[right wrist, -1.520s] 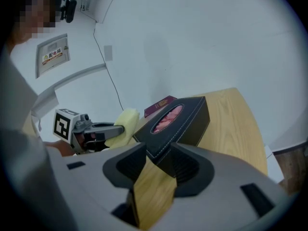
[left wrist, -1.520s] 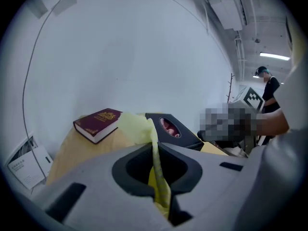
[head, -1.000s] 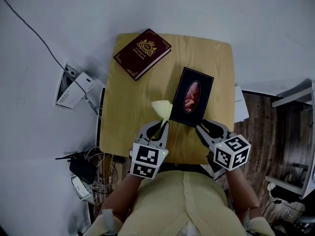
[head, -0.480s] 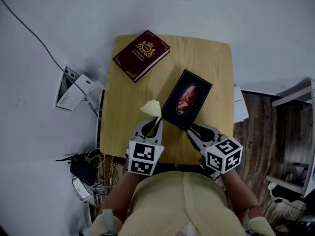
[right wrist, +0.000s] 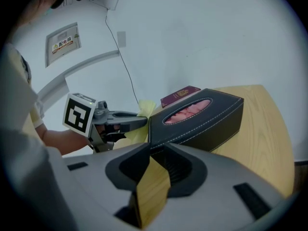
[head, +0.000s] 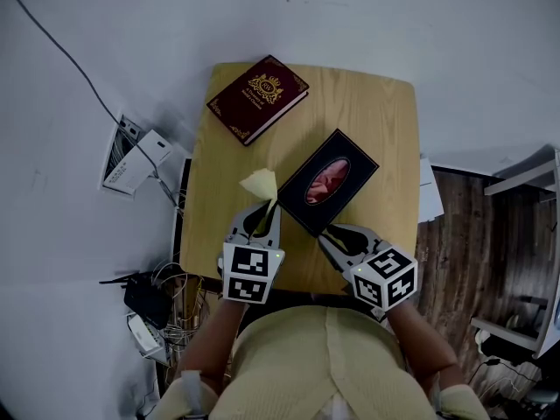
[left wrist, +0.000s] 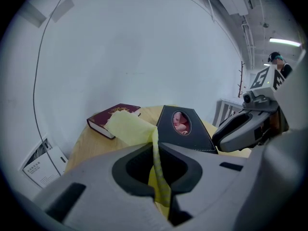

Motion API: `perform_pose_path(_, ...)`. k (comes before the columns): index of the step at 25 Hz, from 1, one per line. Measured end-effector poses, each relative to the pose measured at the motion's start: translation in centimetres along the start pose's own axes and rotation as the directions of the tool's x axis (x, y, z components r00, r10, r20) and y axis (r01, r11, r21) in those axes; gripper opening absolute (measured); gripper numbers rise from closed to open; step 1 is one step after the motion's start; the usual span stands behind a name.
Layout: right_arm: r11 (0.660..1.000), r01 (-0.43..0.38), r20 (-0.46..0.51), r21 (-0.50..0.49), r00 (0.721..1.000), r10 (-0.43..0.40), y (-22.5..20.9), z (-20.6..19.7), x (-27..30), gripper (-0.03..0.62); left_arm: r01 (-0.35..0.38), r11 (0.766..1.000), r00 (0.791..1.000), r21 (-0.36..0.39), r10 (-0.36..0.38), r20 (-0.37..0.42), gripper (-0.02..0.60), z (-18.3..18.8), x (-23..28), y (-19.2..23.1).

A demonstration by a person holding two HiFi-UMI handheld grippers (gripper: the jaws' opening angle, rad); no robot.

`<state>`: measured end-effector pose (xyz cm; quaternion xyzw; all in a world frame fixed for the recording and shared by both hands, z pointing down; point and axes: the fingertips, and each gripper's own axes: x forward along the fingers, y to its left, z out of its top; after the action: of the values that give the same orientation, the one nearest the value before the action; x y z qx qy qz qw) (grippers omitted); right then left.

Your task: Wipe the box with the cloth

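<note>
Lying diagonally on the wooden counter [head: 385, 121], right of centre: the black box [head: 331, 191], oval opening on top, pink contents visible inside.

Pressed together on the yellow cloth [head: 260, 183]: the left gripper [head: 269, 206]. Strip of cloth running back through the jaw gap, loose end fanned out beyond the tips, just beside the left long side of the box. Contact between the two not confirmable.

Narrowed onto the near corner of the box: the right gripper [head: 329, 233], with jaws just drawn closer, the corner seated between the tips, and bare counter showing through the gap behind.

Both grippers side by side at the near edge of the counter, pointed away from the person and downward.

At the far left corner of the counter, well apart from the box: a dark red book [head: 258, 97] with gold ornament, flat, cover up.

On the floor [head: 79, 234] left of the counter: a white device [head: 131, 158] and a tangle of cables [head: 171, 318].
</note>
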<state>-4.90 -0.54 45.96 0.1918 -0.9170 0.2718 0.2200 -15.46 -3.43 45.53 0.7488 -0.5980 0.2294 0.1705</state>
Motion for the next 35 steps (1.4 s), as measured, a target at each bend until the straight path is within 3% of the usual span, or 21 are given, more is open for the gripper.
perform_pose_path(9, 0.997, 0.077, 0.054, -0.005, 0.996, -0.077, -3.9, 1.9, -2.5, 0.114, -0.053, 0.998, 0.998, -0.018, 0.054, 0.025, 0.029, -0.3, -1.5, 0.1)
perform_pose_path(23, 0.984, 0.157, 0.087, -0.085, 0.985, -0.15, -10.9, 5.9, -3.8, 0.2, -0.132, 0.985, 0.991, -0.115, 0.128, -0.036, 0.029, -2.7, -2.9, -1.0)
perform_pose_path(31, 0.987, 0.135, 0.116, -0.088, 0.986, -0.124, -13.3, 8.0, -2.7, 0.238, -0.164, 0.972, 0.985, -0.171, 0.153, -0.074, 0.029, -3.4, -2.3, -1.6)
perform_pose_path(35, 0.99, 0.104, 0.092, -0.094, 0.991, -0.096, -13.8, 8.2, -1.9, 0.242, -0.145, 0.97, 0.988, -0.194, 0.132, -0.079, 0.029, -3.2, -1.7, -2.2)
